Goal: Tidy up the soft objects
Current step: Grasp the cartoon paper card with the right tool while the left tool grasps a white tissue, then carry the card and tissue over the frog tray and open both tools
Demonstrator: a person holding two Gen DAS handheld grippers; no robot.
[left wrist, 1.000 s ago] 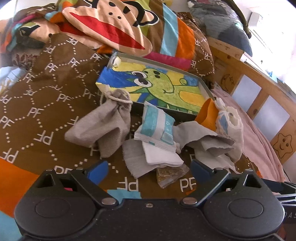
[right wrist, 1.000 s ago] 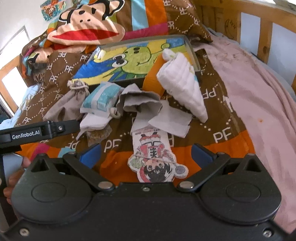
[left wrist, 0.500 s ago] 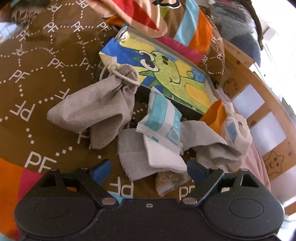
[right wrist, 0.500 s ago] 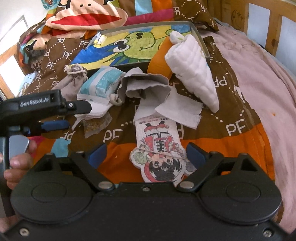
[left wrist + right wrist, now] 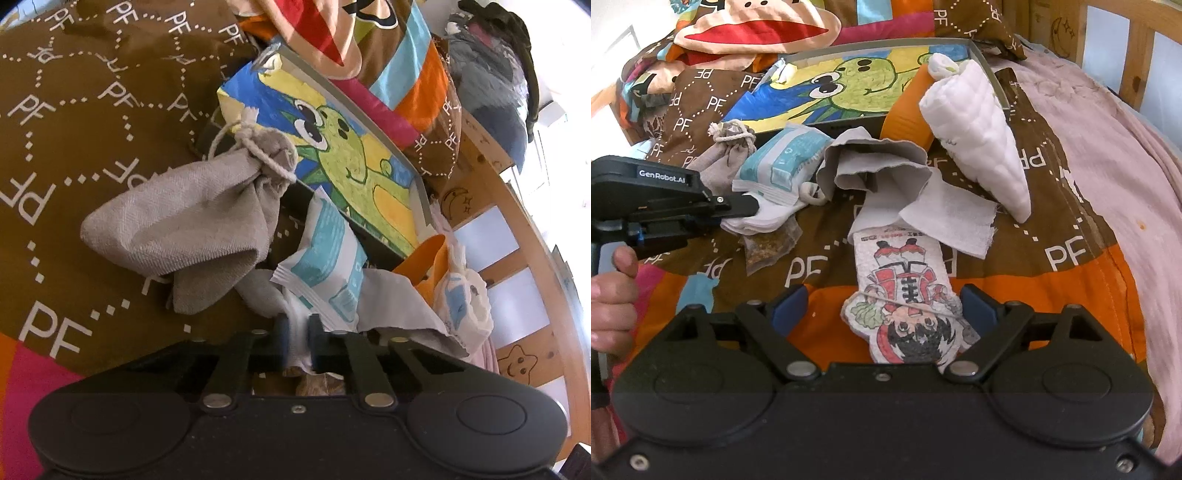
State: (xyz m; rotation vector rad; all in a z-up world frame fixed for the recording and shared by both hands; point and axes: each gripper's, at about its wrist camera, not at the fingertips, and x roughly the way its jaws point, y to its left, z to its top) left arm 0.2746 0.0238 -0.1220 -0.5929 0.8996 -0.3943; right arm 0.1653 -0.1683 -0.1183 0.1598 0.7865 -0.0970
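Left claw (image 5: 297,338): I have it clamped on the white sock (image 5: 764,218) at the near edge of the pile; white fabric shows pinched between the blue pads (image 5: 282,332).
Right claw (image 5: 882,304): its jaws are closing, still apart; the flat cartoon-figure cutout pillow in red, white and black (image 5: 908,299) lies between them, and I see no pad pressing it.
Soft pile: a grey drawstring cloth pouch (image 5: 184,218), a white-and-teal sealed packet (image 5: 328,258), a crumpled grey cloth (image 5: 875,173), a white square rag (image 5: 949,218) and a white quilted cone-shaped bundle (image 5: 975,144) sit bunched on the brown bed quilt (image 5: 92,110), most of them touching or overlapping.
Under the sock: a small clear bag of brownish bits (image 5: 768,247).
Tray: a grey-rimmed tray with a green frog drawing (image 5: 982,62) sits just behind the pile, the bundle leaning over its rim.
Edges: a wooden bed rail (image 5: 517,221) closes the far side; a pink sheet (image 5: 1108,147) runs along it.
Open room: bare quilt to the pouch's left, and bare orange quilt and pink sheet right of the cutout.
Writing: "PF" repeats in white over the quilt; "GenRobot.AI" reads on the left claw's housing (image 5: 663,173). The packet's print is too small for me to read.
Person: a hand (image 5: 613,295) grips the left handle.
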